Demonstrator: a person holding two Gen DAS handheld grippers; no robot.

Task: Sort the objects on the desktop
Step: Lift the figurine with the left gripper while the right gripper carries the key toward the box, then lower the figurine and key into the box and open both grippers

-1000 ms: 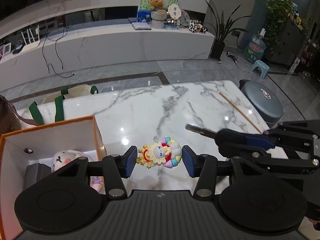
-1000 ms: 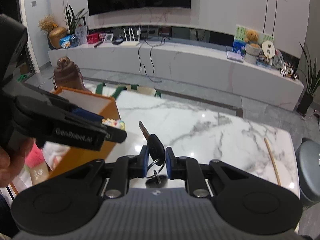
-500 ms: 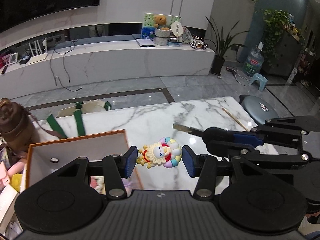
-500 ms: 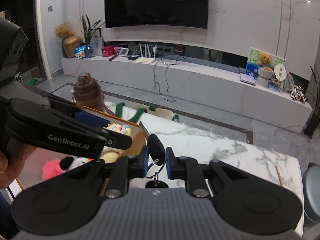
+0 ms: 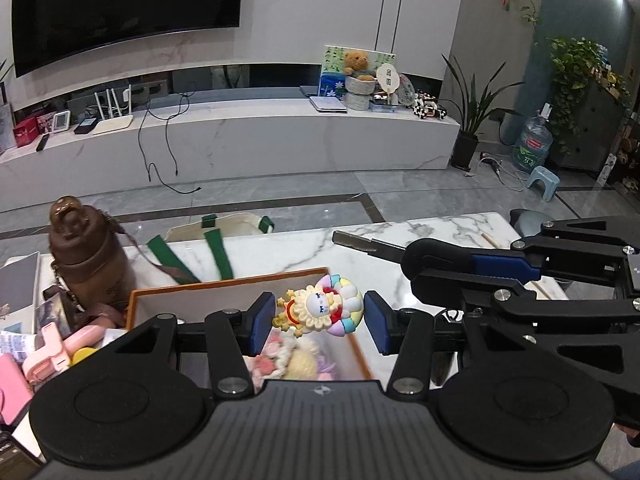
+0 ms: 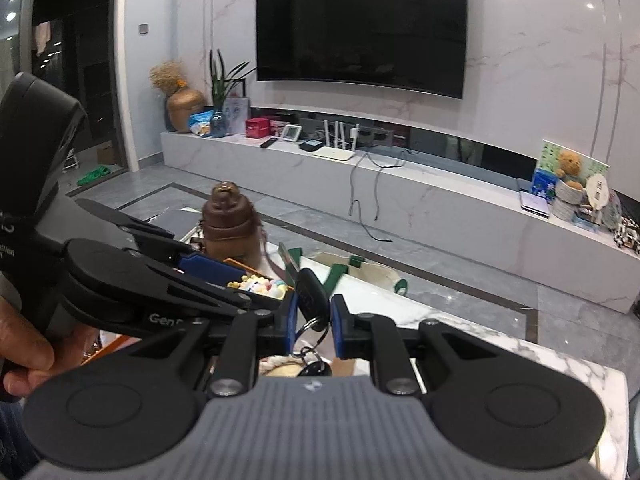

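Fingers (image 5: 262, 322) of your left gripper (image 5: 319, 322) still clamp the rainbow figurine (image 5: 320, 310), now carried above the orange box (image 5: 228, 286) instead of the marble bench (image 5: 420, 232). Your right gripper (image 6: 313, 326) keeps the car key (image 6: 310, 294) pinched, lifted alongside toward the box too.

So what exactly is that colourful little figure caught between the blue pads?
It is a small toy figure, glossy like moulded plastic or resin: a cream face with closed eyes, a red band around it, a pastel rainbow arch of puffy lobes behind and tiny yellow stars at one side. The left gripper holds it in the air, facing the camera, its jaws pressing on both sides. Below it lies the orange-rimmed box, with soft toys inside.
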